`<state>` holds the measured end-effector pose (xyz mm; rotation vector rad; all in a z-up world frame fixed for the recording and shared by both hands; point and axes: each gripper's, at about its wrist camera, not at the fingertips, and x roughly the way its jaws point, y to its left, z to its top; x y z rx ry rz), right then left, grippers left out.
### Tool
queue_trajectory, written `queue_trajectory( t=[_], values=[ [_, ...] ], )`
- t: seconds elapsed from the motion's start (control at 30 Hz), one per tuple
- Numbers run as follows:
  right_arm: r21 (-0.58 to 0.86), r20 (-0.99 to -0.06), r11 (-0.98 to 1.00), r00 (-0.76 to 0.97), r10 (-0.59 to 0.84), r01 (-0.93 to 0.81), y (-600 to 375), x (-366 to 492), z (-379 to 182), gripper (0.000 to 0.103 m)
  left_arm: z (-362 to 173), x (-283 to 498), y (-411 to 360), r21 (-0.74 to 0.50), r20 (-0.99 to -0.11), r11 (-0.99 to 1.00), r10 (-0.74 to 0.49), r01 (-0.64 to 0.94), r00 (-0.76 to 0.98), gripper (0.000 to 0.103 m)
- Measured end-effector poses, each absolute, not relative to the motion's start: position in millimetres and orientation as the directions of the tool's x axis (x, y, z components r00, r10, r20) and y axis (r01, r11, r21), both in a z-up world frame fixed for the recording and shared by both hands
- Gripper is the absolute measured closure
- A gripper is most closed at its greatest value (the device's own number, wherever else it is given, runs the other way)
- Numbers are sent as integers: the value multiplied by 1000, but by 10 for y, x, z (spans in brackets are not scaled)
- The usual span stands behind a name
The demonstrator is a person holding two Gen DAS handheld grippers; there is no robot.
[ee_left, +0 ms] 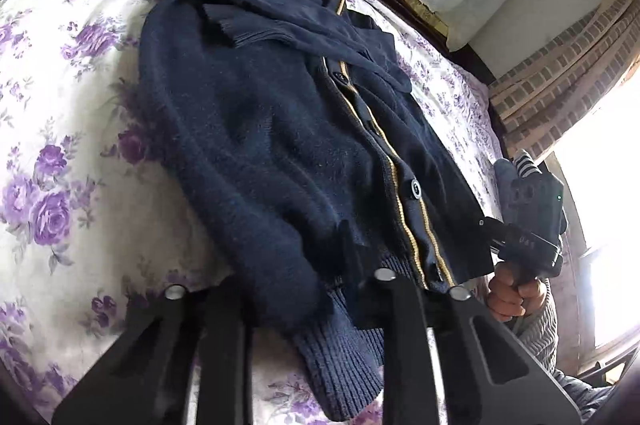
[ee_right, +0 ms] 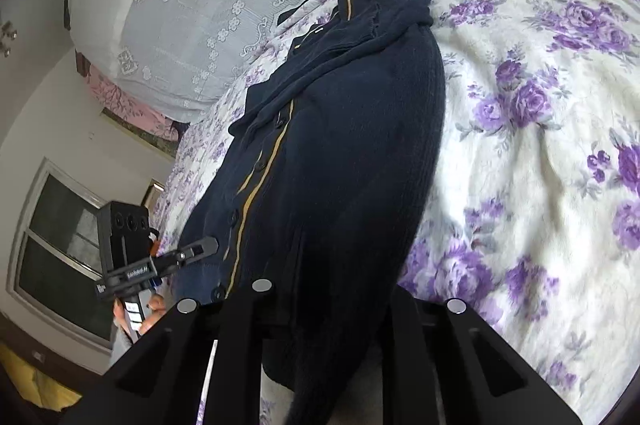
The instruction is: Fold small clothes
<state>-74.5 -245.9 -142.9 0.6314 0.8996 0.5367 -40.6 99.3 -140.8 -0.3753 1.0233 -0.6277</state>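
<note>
A navy knit cardigan (ee_left: 280, 145) with a gold-trimmed button placket lies on a floral bed, both sleeves folded across its chest; it also shows in the right wrist view (ee_right: 352, 153). My left gripper (ee_left: 316, 305) sits at the ribbed hem, its fingers spread wide with the hem between them. My right gripper (ee_right: 328, 305) is at the hem's other corner, fingers spread with dark knit between them. The right gripper shows in the left wrist view (ee_left: 486, 225), touching the cardigan's lower edge. The left gripper shows in the right wrist view (ee_right: 208, 247).
The bedspread (ee_left: 72, 129) is white with purple roses. A lace-covered pile of bedding (ee_right: 200, 5) stands at the head of the bed. A brick-pattern wall (ee_left: 560, 73) and a bright window are beside the bed. A dark window (ee_right: 60, 249) is on the other side.
</note>
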Motion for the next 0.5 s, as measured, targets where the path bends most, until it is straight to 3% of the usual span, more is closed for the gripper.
queue_trajectory(
  t=[0.07,0.3,0.5],
  values=[
    [693,-539,703,534,651,-158,-2467,-763,-1411,96,-1363,-430,1013,-554,-667,773,-635,310,390,91],
    [712,-458,651,530,714,-262,-2340,-1069,-1216,98,-1060,-693,1375,-585,-584,747,-658,317,474,93],
    [724,-520,660,472,712,-199,-2317,-1159,-1405,95,-1437,-772,1442,-600,-678,766,-640,231,360,91]
  ],
)
